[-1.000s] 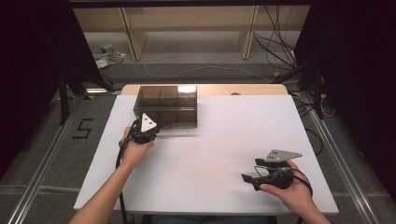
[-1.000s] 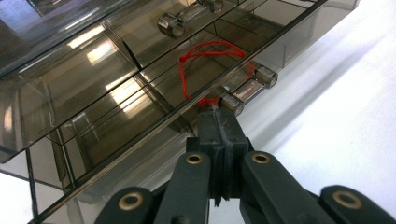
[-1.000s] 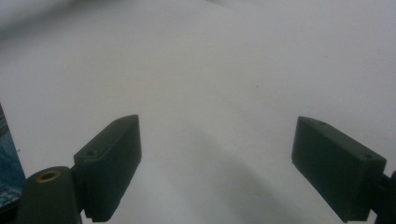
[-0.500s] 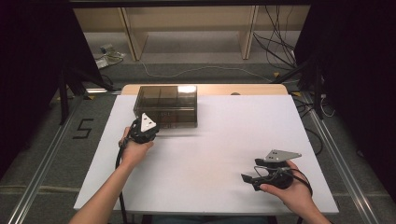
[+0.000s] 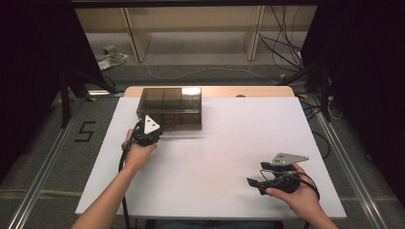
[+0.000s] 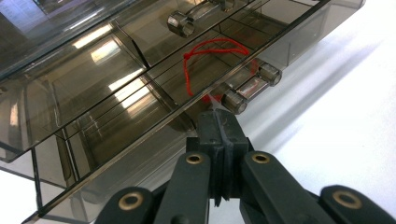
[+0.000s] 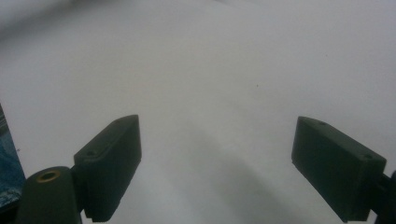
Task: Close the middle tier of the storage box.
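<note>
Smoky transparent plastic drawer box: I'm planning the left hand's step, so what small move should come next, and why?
Probably open the left gripper and ease forward onto the clear bar handle of the smoky transparent plastic drawer box: its fingers are shut just short of that handle, holding nothing.

drawer box: showing as smoky brown, see-through plastic, with bright reflections lying on its top
drawer handles: showing clear, glassy
string: glowing red inside the lower drawer
left tongs: appearing black, with brass-coloured pivot pins
right tongs: appearing dark, matt black
bench: showing plain white, unpatterned
plate on right tongs: looking grey
</note>
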The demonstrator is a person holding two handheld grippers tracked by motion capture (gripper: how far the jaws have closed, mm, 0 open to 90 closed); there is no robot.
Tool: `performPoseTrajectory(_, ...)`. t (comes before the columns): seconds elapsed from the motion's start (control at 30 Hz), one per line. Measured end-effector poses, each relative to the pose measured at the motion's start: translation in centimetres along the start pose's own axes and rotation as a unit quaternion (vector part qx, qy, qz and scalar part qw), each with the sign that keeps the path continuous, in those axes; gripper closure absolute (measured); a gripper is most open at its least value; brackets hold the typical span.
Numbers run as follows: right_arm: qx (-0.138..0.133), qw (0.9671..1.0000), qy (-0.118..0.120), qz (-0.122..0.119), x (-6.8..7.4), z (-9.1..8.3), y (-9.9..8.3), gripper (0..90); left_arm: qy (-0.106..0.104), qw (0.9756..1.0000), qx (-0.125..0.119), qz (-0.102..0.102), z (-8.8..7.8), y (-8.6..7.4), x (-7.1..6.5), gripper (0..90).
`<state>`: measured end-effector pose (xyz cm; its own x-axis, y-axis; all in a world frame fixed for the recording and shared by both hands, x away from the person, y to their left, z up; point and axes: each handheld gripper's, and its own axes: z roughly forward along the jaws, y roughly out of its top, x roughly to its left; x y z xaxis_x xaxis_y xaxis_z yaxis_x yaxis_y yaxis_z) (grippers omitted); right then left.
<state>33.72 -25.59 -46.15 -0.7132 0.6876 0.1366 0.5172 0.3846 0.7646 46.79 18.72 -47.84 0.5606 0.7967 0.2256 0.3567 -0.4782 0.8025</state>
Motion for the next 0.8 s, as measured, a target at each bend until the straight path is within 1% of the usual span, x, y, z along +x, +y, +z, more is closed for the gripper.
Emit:
performPoseTrajectory(0.43, 0.001, 1.0, 0.0, 0.001, -0.01, 0.04, -0.01, 16.7, 0.0, 1.0, 0.003, 0.0, 0.02, 0.0, 0.09, 89.8)
performPoseTrajectory(0.53, 0.001, 1.0, 0.0, 0.001, 0.01, 0.07, 0.0, 16.7, 0.001, 1.0, 0.001, -0.003, 0.22, 0.1, 0.1, 89.8)
performPoseTrajectory(0.57, 0.002, 1.0, 0.001, 0.001, 0.04, 0.06, 0.0, 16.7, 0.001, 1.0, 0.003, 0.002, 0.26, 0.14, 0.09, 89.7)
performPoseTrajectory(0.63, 0.0, 1.0, 0.001, 0.0, 0.05, 0.06, -0.01, 16.7, 0.001, 1.0, 0.004, 0.003, 0.33, 0.18, -0.04, 89.7)
performPoseTrajectory(0.8, 0.001, 1.0, 0.0, 0.002, -0.04, 0.07, -0.02, 16.7, 0.003, 1.0, 0.004, 0.0, 0.25, 0.18, 0.16, 89.8)
